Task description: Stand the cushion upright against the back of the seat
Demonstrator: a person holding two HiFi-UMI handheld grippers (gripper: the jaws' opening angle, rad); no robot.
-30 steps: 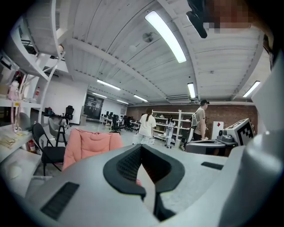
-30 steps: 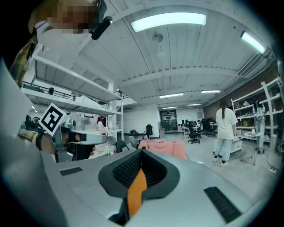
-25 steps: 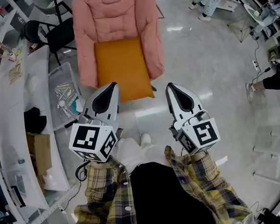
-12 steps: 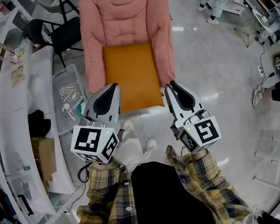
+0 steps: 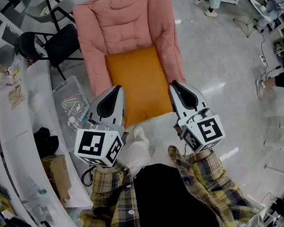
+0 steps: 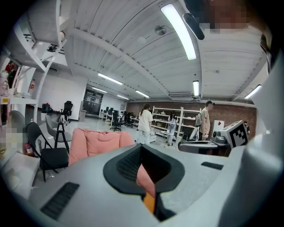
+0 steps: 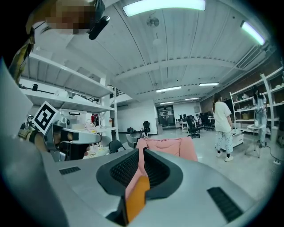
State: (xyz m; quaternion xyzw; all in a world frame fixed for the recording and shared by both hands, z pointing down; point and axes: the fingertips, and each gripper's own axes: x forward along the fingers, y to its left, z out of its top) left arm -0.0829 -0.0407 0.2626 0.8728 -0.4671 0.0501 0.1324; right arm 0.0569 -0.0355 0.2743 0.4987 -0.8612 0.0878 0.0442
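Flanking the front edge of the cushion [image 5: 139,84], left tongs [image 5: 114,90] are together, right tongs [image 5: 175,85] just eased apart.

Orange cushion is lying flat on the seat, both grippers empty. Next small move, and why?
Probably open both jaws wide and ease forward to the cushion's near edge. The cushion lies flat on the armchair; the left gripper is shut, and the right gripper's jaws have just been opening slightly, with nothing between them.

The left tongs [image 5: 114,89] and right tongs [image 5: 175,85] hide the near corners of the cushion [image 5: 139,81] (head view); what lies in the clear bin [image 5: 61,88] is too small to tell.
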